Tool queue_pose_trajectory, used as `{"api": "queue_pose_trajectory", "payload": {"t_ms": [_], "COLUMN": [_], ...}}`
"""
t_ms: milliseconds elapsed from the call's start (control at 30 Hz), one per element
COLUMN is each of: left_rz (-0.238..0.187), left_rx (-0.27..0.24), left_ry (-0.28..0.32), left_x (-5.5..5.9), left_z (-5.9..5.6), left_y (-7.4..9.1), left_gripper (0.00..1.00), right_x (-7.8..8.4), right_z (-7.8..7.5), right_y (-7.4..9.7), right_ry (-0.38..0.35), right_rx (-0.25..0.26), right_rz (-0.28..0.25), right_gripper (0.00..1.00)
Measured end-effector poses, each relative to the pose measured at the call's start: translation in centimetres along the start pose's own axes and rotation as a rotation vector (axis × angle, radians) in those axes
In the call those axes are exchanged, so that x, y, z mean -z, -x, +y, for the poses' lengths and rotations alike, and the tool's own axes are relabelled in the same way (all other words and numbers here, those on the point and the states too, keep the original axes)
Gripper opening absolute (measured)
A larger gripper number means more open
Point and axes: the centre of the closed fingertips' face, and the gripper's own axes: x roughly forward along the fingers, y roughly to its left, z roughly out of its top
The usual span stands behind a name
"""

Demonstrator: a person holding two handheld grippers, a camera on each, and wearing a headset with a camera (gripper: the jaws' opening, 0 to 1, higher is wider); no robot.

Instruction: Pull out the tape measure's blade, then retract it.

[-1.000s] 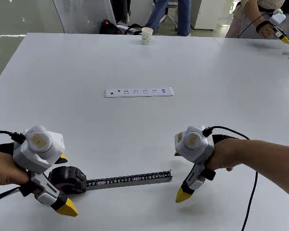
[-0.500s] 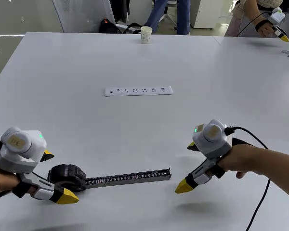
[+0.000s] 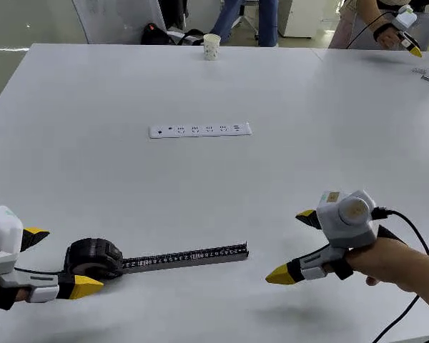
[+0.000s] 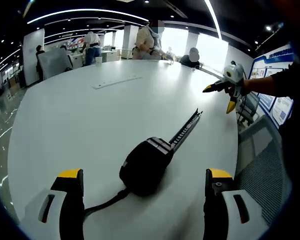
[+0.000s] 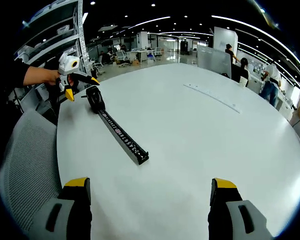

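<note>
Left tool (image 4: 144,174) wide open, empty; tape (image 4: 146,164) at 12 o'clock. Right tool (image 5: 147,182) open, empty, blade (image 5: 121,136) tip at 12. Head view adds power strip (image 3: 200,130).

From here I see bare desk (image 3: 307,143) between the tip of the blade (image 3: 186,257) and my right gripper (image 3: 289,245). The tape measure (image 3: 93,257) blocks my left gripper (image 3: 61,259), just ahead of its wide-spread fingers. The power strip (image 3: 200,130) and paper cup (image 3: 211,46) lie well beyond.
</note>
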Motion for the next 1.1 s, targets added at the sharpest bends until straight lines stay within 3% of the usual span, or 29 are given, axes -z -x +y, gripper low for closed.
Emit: {"api": "queue_pose_trajectory", "payload": {"t_ms": [100,267,333,433,567,667,700,767,933,1100], "left_rz": [-0.027,-0.051,-0.023,-0.042,-0.051,-0.06,-0.058,-0.075,-0.091,-0.094], "left_rx": [-0.014,-0.063,-0.074,-0.057,-0.077,-0.09,-0.094,-0.141,-0.144,-0.129], "left_ry": [0.025,0.0,0.006,0.026,0.008,0.019,0.02,-0.032,0.007,0.021], "left_x": [0.1,0.9,1.9,2.2,2.8,3.2,3.5,3.4,3.6,3.7], "left_z": [-0.1,-0.2,-0.4,-1.3,-1.9,-2.1,-2.1,-1.6,-1.9,-2.4], "left_y": [0.5,1.3,1.6,2.1,2.6,3.0,3.1,3.5,4.4,4.7], "left_gripper": [0.99,0.99,0.99,0.99,0.99,0.99,0.99,0.99,0.99,0.99], "right_x": [0.4,0.8,1.1,1.6,2.5,2.8,3.2,4.0,5.2,5.2], "right_z": [0.2,0.8,1.0,1.0,0.9,1.3,1.3,1.5,1.4,1.7], "right_y": [0.6,1.7,2.2,2.9,4.0,4.7,4.8,5.1,5.7,6.2], "right_ry": [-0.019,-0.052,-0.042,-0.028,-0.032,-0.041,-0.043,-0.054,-0.081,-0.1], "right_rx": [0.013,0.021,0.032,0.052,0.079,0.075,0.079,0.086,0.108,0.118], "right_rz": [-0.023,-0.048,-0.057,-0.056,-0.068,-0.119,-0.111,-0.097,-0.087,-0.103], "right_gripper": [0.99,0.99,0.99,0.99,0.99,0.99,0.99,0.99,0.99,0.99]}}
